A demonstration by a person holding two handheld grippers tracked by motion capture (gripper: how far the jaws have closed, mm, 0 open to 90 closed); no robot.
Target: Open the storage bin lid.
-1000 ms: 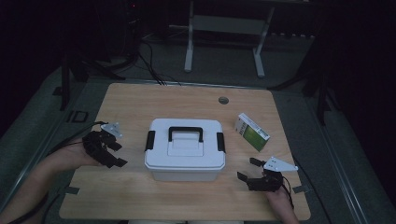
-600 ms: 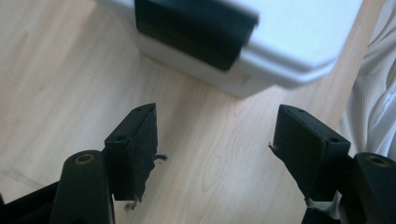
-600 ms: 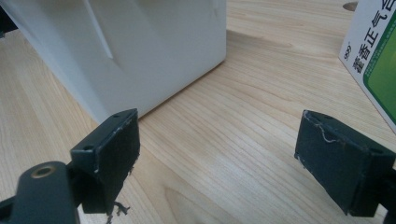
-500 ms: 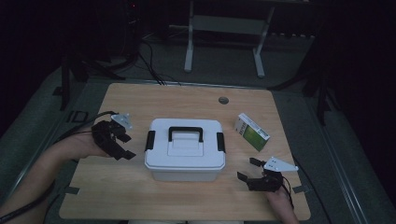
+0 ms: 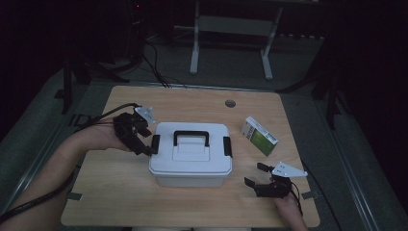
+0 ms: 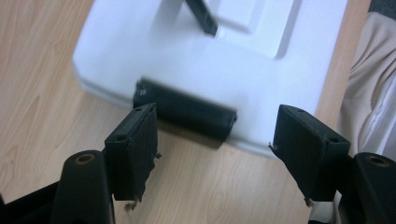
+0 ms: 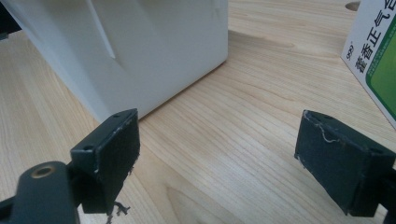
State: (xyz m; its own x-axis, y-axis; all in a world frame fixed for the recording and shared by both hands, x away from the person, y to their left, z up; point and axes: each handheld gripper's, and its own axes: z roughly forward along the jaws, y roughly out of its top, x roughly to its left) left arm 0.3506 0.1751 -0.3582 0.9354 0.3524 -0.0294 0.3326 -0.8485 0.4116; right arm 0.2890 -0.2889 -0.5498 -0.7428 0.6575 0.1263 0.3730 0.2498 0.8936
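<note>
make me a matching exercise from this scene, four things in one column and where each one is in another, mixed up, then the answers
Things:
1. white box
2. green and white carton
3. left gripper
4. right gripper

Places:
A. near the table's front right corner, jaws open over bare wood
B. middle of the table
C. at the box's left side latch, jaws open
D. flat on the table, right of the box

Pairs: 1-B, 2-D, 3-C, 4-A
</note>
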